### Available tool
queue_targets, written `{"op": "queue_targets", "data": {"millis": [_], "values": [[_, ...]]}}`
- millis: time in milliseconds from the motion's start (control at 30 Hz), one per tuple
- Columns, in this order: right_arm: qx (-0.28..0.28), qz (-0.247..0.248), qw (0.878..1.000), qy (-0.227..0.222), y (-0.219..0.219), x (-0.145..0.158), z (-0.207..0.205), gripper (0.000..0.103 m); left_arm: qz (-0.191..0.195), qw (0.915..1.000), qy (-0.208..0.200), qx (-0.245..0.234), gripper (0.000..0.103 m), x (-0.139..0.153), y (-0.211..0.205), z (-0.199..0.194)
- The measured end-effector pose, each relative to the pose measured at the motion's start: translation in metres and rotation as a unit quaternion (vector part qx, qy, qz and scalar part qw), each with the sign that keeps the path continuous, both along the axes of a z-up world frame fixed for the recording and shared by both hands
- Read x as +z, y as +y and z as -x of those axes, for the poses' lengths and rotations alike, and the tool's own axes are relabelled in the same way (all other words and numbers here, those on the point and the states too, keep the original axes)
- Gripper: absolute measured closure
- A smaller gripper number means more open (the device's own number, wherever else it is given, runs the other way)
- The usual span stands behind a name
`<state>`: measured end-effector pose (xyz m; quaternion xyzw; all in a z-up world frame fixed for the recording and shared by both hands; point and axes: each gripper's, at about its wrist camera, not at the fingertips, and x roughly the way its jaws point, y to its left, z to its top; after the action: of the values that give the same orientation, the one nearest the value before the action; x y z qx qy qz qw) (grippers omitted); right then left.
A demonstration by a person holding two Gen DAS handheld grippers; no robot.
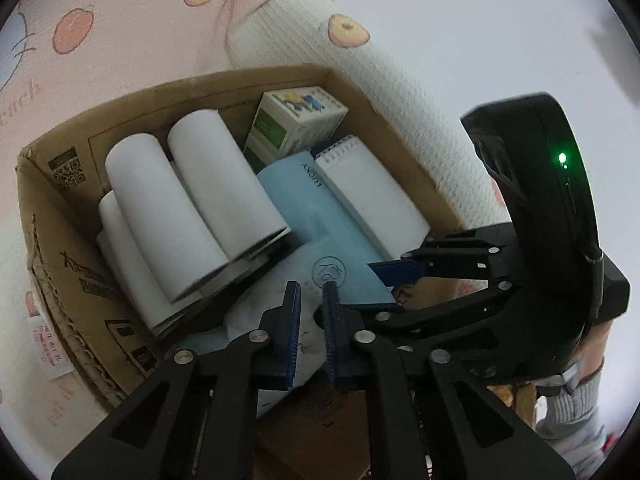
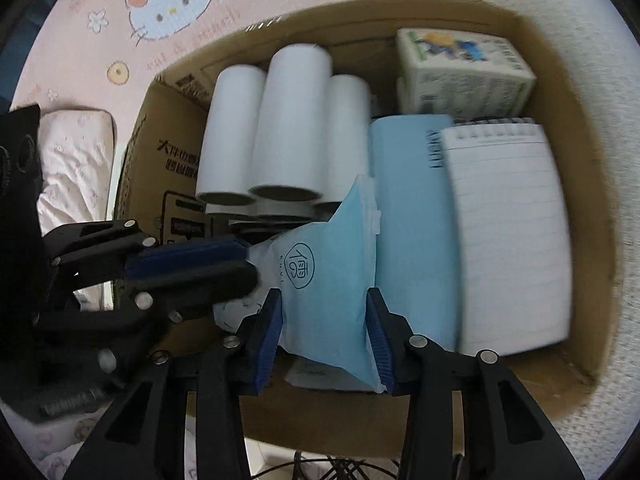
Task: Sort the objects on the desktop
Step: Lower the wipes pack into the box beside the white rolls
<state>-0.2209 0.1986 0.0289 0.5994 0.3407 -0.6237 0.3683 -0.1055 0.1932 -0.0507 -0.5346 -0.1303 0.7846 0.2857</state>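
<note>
A cardboard box (image 2: 576, 184) holds three white rolls (image 2: 288, 128), a green-white carton (image 2: 464, 72), a light blue book (image 2: 412, 216), a spiral notepad (image 2: 512, 240) and a blue-white tissue pack (image 2: 328, 292). My right gripper (image 2: 324, 340) has its jaws around the tissue pack, pads touching its sides. My left gripper (image 1: 312, 320) is nearly closed on the pack's white edge (image 1: 248, 316). In the right wrist view the left gripper (image 2: 224, 260) reaches in from the left. In the left wrist view the right gripper (image 1: 404, 276) enters from the right, over the box (image 1: 52, 248).
The box rests on a pink cartoon-print cloth (image 2: 168, 8) and a white textured cloth (image 1: 360, 60). A small pale pillow-like pack (image 2: 76, 168) lies left of the box. Cables (image 2: 340, 468) show below the box's near wall.
</note>
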Motion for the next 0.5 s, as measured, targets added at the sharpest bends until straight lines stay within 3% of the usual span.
{"op": "queue_targets", "data": {"millis": [167,300,400,500], "values": [[-0.011,-0.01,1.0,0.005,-0.007,-0.01,0.0,0.065,-0.001,1.0,-0.007,0.0,0.094,-0.004,-0.006,0.004],[-0.021,-0.027,0.999,-0.018,-0.012,-0.03,-0.003,0.066,-0.009,0.9999,-0.009,-0.01,0.093,-0.005,-0.013,0.006],[-0.034,-0.016,0.999,-0.036,-0.011,-0.029,-0.001,0.066,-0.013,0.9998,-0.011,-0.012,0.081,-0.003,-0.018,0.007],[-0.05,0.014,0.998,-0.029,-0.006,-0.006,0.004,0.064,-0.028,0.9995,-0.01,-0.012,0.072,0.003,-0.019,0.006]]}}
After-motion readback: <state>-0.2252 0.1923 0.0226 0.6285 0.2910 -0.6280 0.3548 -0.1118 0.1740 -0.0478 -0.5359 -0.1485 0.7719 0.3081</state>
